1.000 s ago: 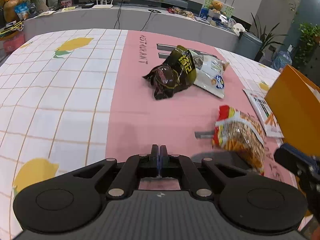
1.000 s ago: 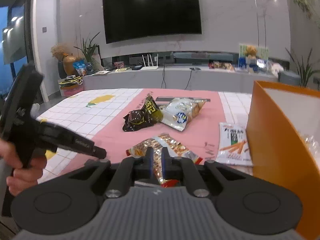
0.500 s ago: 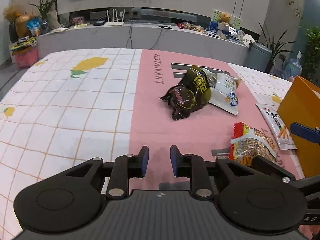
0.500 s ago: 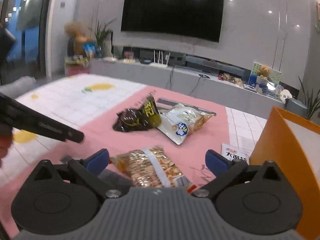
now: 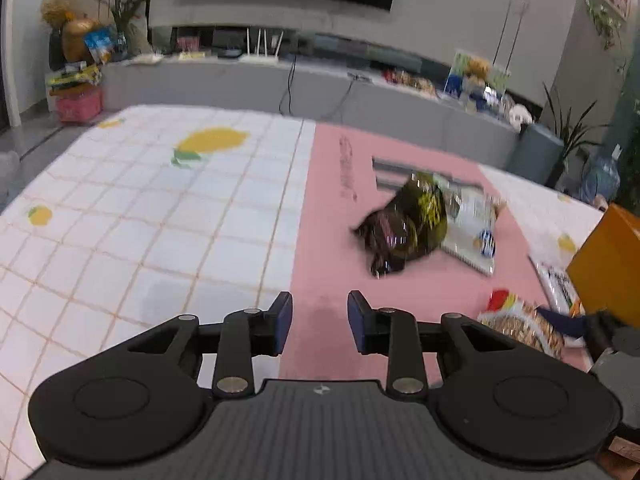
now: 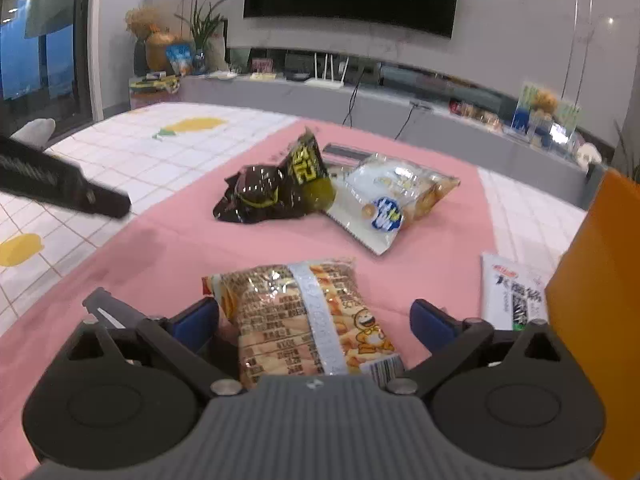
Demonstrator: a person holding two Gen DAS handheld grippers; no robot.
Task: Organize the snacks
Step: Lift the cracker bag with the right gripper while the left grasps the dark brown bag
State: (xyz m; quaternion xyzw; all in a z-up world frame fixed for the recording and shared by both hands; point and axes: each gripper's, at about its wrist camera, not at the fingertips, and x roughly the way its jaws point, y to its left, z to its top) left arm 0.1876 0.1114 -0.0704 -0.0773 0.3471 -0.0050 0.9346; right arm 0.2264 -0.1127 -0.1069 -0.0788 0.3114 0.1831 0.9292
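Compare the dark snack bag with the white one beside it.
The dark bag is black and green, crumpled, with one end sticking up; the white bag is pale with a blue round logo and lies flat. The dark bag is opaque, while the white bag shows golden snacks through a clear part. The dark bag's edge overlaps the white bag. Both lie on the pink cloth, untouched by either gripper.

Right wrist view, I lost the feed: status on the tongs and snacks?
Right tongs open, straddling the peanut bag. Left tongs open, empty. Orange box at right; nothing blocking.
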